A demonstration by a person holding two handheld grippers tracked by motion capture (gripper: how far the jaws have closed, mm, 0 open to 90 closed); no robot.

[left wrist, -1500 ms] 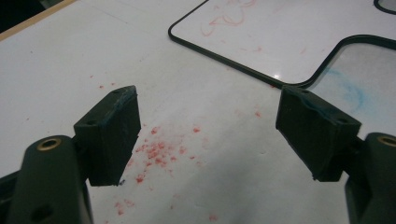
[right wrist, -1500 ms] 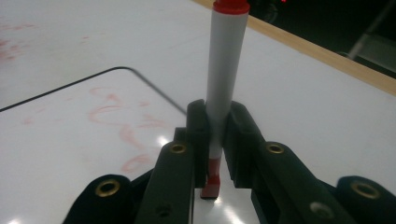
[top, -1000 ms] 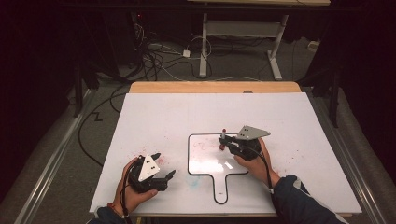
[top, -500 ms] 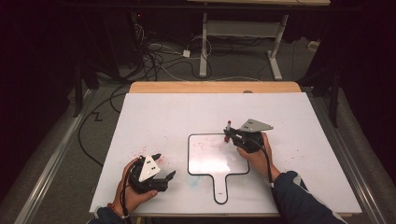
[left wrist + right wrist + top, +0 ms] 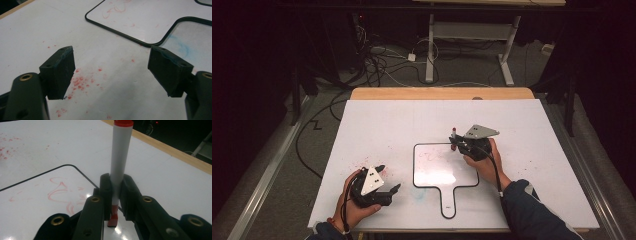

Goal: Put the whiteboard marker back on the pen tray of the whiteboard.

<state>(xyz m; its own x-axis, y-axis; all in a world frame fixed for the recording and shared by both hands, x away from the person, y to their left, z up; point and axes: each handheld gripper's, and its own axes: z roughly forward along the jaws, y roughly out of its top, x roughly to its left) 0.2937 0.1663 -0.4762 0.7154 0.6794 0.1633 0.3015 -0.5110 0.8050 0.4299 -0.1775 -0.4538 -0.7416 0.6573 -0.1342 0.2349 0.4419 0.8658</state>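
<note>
High view puts your left gripper (image 5: pixel 388 178) nearest, resting at the table's (image 5: pixel 377 120) near-left edge with its jaws spread and nothing between them, above a scatter of red specks (image 5: pixel 80 81). Farther in and to the right, your right gripper (image 5: pixel 456 143) pinches a red marker (image 5: pixel 119 162) upright, tip down at the far right corner of the small whiteboard (image 5: pixel 434 167), beside faint red scribbles (image 5: pixel 61 191). You look mid-drawing; next, keep the tip pressed lightly and drag it smoothly across the board.
</note>
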